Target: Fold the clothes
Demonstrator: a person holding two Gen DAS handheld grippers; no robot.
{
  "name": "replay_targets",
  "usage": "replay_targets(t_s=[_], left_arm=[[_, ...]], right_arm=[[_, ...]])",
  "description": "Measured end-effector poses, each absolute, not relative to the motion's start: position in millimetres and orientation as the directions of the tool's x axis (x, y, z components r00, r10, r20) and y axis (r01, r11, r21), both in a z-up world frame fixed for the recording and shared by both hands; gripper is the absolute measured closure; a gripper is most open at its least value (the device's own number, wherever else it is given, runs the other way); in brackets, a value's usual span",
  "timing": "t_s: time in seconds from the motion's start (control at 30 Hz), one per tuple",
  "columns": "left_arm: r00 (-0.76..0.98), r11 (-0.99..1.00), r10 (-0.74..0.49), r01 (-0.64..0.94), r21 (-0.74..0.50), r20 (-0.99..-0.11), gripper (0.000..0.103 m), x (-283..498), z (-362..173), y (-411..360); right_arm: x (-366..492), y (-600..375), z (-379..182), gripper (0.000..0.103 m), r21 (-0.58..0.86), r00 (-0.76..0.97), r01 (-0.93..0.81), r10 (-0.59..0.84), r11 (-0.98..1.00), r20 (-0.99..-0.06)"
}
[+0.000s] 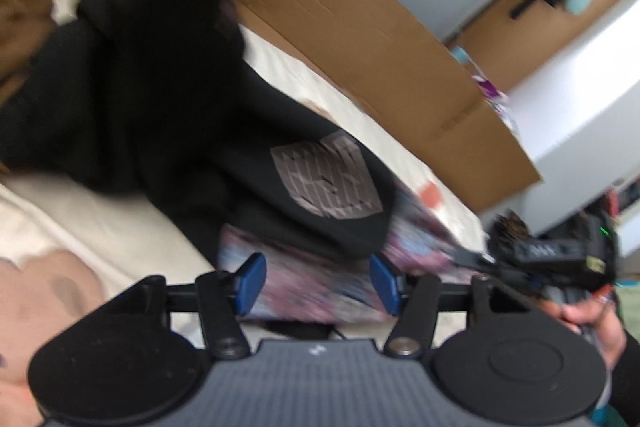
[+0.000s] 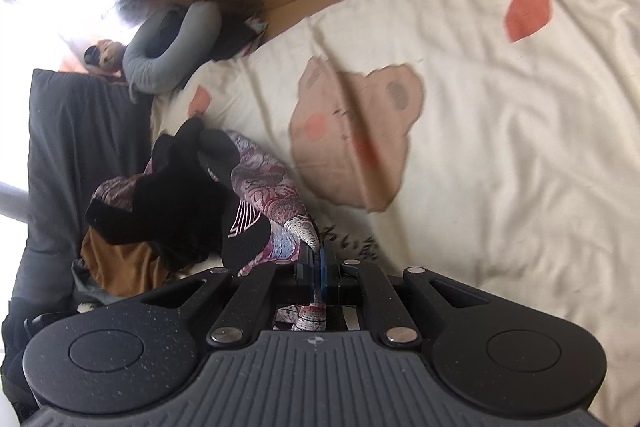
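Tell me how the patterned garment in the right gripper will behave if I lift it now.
Probably floppy: the patterned garment lies in soft wrinkles, pinched at one corner by the right gripper. It may drag the black shirt lying on it. The left gripper is open.

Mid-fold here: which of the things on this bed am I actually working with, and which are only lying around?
In play: patterned garment, pinched in the right gripper; black printed top draped over it; left gripper, open.

Lying about: brown garment, cardboard, grey pillow, bear bedsheet.

Both grippers were black with ribbed grey bases, round side discs and silver screws. The left gripper (image 1: 318,283) had blue pads (image 1: 252,281). A black sleeve covered the person's hand (image 1: 592,319).
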State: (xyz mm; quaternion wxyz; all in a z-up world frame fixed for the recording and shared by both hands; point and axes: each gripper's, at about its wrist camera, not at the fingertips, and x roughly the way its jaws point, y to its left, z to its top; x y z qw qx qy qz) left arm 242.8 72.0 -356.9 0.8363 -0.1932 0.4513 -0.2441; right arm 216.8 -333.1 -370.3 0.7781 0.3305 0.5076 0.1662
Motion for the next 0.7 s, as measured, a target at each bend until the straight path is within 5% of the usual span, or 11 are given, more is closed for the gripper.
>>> replay_targets(t_s=[0.23,0.7], left_arm=[[0.571,0.874,-0.481,0.25,-0.418,-0.665,0.021,258,-333,75],[0.62,0.905,-0.421,0.241,-0.351,-0.662,0.017,282,-322,55]], right_arm=[[204,-375,-360,0.103,0.629,0.491,0.139,0.498,0.765,-0.715],[186,-442,-357,0.103,0.538,0.565,0.274,0.319,0.797,-0.761]])
